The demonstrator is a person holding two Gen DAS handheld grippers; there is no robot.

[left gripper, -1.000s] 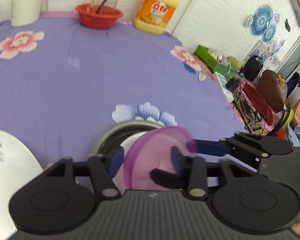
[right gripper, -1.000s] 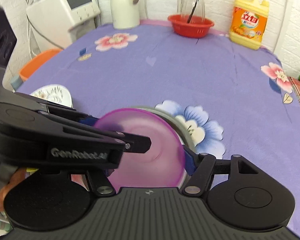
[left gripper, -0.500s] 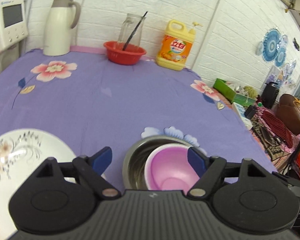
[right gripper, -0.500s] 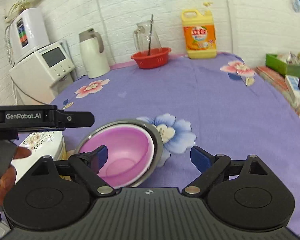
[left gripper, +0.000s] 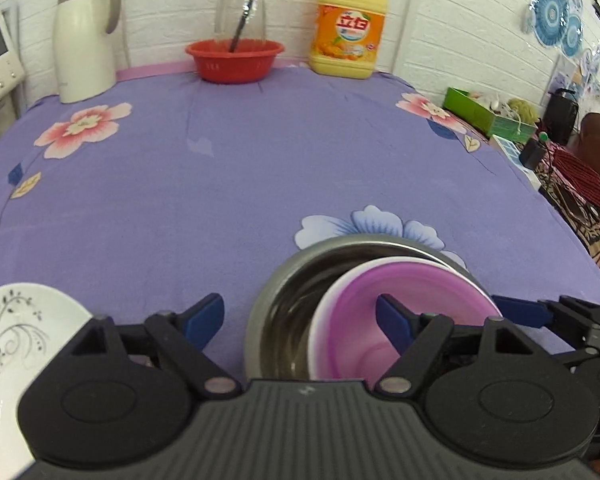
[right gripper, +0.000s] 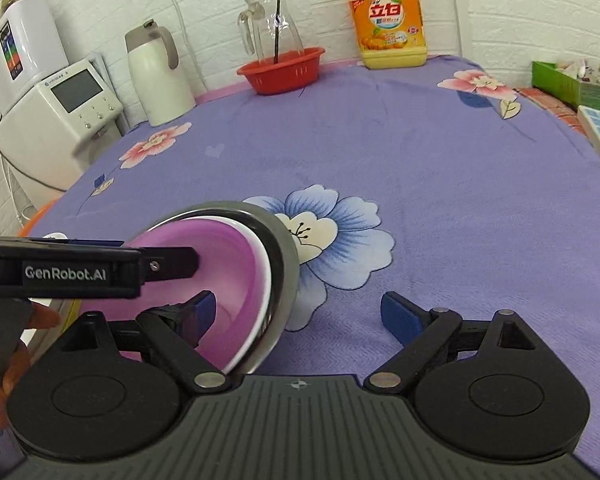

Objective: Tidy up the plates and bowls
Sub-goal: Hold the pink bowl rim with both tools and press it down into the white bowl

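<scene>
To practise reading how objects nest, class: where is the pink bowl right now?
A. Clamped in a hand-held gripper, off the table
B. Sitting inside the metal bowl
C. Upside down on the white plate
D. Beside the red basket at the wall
B: the pink bowl sits open side up within the rim of the metal bowl.

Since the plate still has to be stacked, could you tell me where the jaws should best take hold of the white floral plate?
Grip the white floral plate by its thin rim, on the edge nearest the open left gripper, coming in low and nearly level from the steel bowl side. It lies flat on the purple tablecloth, so only the rim, slightly raised as far as one can tell, offers a pinch.
</scene>
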